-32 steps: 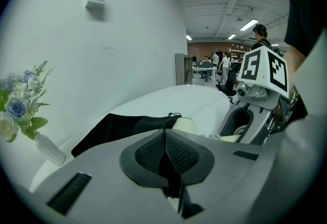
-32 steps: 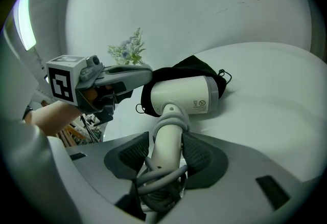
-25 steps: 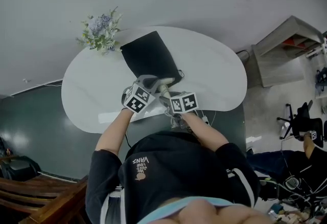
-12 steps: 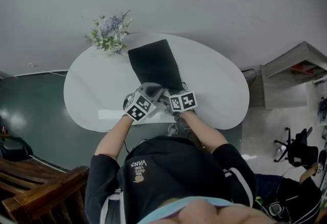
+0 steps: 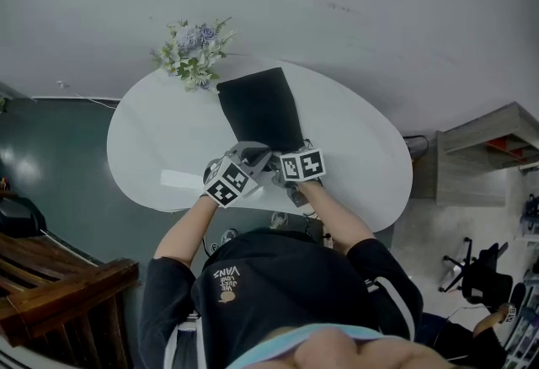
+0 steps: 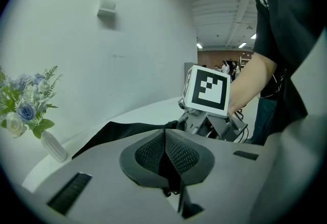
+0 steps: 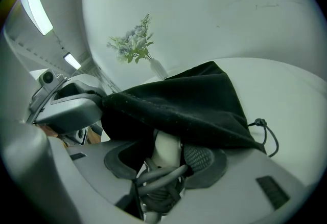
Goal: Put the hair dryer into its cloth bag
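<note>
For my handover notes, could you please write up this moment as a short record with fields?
table: white, oval
cloth bag: black, lying on the table, mouth towards the person
left hand-held gripper: shut on the bag's mouth edge, holding it raised
right hand-held gripper: shut on the hair dryer, by its pale handle
cord: grey, bunched at the right jaws
progress: dryer's front end under the raised bag edge; depth cannot be told
vase of flowers: far-left table edge
</note>
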`<state>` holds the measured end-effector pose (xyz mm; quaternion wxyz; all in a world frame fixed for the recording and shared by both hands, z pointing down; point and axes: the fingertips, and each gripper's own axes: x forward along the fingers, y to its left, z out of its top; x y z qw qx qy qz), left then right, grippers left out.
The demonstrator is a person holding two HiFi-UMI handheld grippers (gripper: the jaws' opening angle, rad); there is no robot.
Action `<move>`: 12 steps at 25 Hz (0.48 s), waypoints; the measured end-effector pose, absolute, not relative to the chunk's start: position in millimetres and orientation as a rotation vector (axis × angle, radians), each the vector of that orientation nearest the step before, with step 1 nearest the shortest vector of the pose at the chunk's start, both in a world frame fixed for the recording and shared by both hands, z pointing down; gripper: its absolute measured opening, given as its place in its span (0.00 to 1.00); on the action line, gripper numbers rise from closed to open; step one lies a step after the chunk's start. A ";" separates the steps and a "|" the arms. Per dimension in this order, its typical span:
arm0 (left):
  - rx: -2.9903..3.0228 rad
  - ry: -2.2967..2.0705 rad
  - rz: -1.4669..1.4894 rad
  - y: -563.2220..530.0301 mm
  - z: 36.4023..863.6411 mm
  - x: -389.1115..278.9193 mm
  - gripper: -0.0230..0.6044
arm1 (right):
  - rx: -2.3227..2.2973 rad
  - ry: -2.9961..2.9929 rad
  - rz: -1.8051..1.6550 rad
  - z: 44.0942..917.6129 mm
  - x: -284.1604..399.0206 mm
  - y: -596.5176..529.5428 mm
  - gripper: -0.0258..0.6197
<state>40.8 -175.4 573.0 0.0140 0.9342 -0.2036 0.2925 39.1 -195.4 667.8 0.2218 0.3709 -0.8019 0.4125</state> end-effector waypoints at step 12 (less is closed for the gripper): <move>2.874 -0.676 0.852 -188.6 573.3 42.5 0.08 | 0.937 -2.273 1.090 660.6 28.6 -227.1 0.38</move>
